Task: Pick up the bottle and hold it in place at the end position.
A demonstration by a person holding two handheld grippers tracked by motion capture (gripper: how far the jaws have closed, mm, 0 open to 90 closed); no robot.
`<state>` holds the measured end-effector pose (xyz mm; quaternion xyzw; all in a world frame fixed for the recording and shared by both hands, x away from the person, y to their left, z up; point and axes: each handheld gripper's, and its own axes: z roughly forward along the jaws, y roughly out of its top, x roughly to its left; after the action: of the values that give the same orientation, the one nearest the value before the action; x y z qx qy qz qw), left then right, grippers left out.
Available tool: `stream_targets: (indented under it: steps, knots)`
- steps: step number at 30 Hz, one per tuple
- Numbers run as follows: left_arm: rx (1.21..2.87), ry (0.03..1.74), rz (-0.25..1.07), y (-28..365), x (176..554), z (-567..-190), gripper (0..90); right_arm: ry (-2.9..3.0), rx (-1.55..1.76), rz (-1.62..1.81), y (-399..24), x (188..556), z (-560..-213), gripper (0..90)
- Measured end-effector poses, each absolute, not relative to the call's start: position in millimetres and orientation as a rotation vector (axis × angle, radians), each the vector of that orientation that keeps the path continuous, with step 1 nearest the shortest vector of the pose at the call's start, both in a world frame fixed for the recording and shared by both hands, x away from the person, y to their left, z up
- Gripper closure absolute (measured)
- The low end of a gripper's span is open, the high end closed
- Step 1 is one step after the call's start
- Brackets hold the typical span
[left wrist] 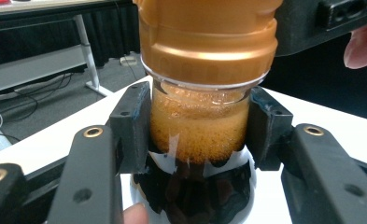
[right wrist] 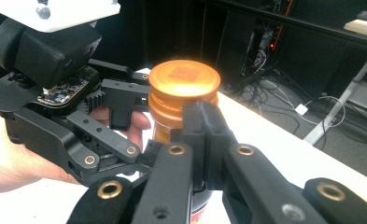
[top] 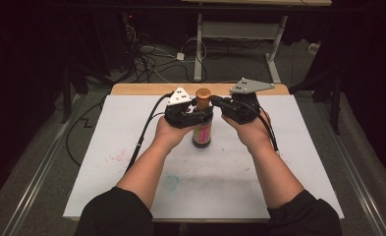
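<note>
The bottle's [top: 202, 129] lower half is cut off in both gripper views, and in the high view its label is too small to read. In the left gripper view the top of the cap [left wrist: 208, 39] runs out of the picture, and the dark liquid below the foam hides whatever lies behind the glass. In the right gripper view the right tool's own jaws cover the near side of the bottle's neck, so whether their tips touch the glass or the cap cannot be made out.

The bottle stands upright on the white bench [top: 131, 147], near its far middle, between the two hands. The left tool [left wrist: 200, 128] holds it: the two black jaws press on the glass neck from either side, just under the cap, with foamy amber liquid showing between them. The right tool [right wrist: 204, 135] has its jaws brought together, their tips lying against the near side of the cap or just below it; they do not reach around it. In the high view the left tool [top: 196, 114] meets the bottle from the left and the right tool [top: 219, 102] comes in from the right, near the cap.

Counted: one bottle, one orange cap, two tools, two hands, one bench
</note>
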<state>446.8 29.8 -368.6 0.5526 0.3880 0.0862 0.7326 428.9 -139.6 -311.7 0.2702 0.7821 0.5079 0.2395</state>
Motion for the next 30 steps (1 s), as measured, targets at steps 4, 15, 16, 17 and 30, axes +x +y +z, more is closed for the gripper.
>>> stream_targets:
  steps: [4, 15, 16, 17, 30]
  knots:
    - [1.219, 0.854, 0.187, 30.1, 446.8, -368.2, 46.8, 2.142, 0.742, 1.386, -139.2, 428.9, -311.3, 90.0]
    - [1.217, 0.856, 0.184, 30.4, 447.7, -368.2, 47.1, 2.145, 0.753, 1.36, -136.8, 428.7, -308.7, 90.0]
    - [1.217, 0.856, 0.185, 30.4, 447.7, -368.1, 47.1, 2.147, 0.755, 1.363, -136.9, 428.9, -308.7, 90.0]
    - [1.218, 0.855, 0.185, 30.5, 447.6, -368.1, 47.2, 2.148, 0.756, 1.36, -136.7, 428.9, -308.4, 90.0]
    - [1.223, 0.848, 0.18, 33.4, 447.7, -367.9, 47.0, 2.013, 0.741, 1.488, -142.8, 423.8, -270.0, 90.0]
